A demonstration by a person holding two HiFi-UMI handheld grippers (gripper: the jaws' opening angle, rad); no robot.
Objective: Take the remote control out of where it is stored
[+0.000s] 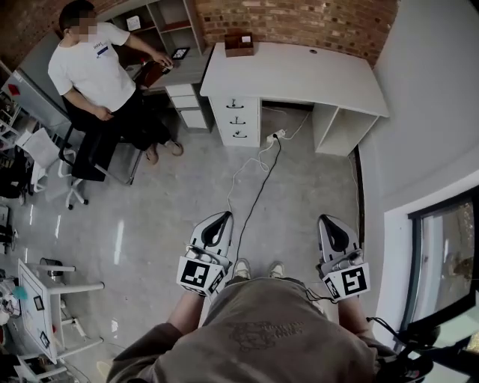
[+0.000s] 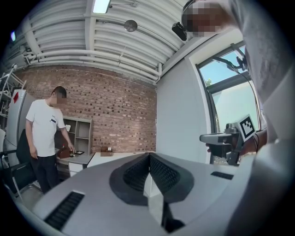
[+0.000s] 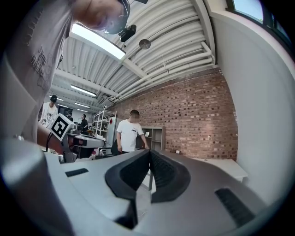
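Both claws are held shut and empty: the left claw [image 1: 221,221] and the right claw [image 1: 331,224]. The remote control is not seen. The white counter [image 1: 299,71] lies well ahead, and its drawers [image 1: 238,120] are straight before the left claw.

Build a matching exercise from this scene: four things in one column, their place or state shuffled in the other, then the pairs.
1 brown box
2 power strip
3 person in white T-shirt
4 right gripper

A jaws shut, empty
B lying on the floor by the drawers
C on the white desk
D standing by the grey shelf

Pairs: 1-C, 2-B, 3-D, 4-A
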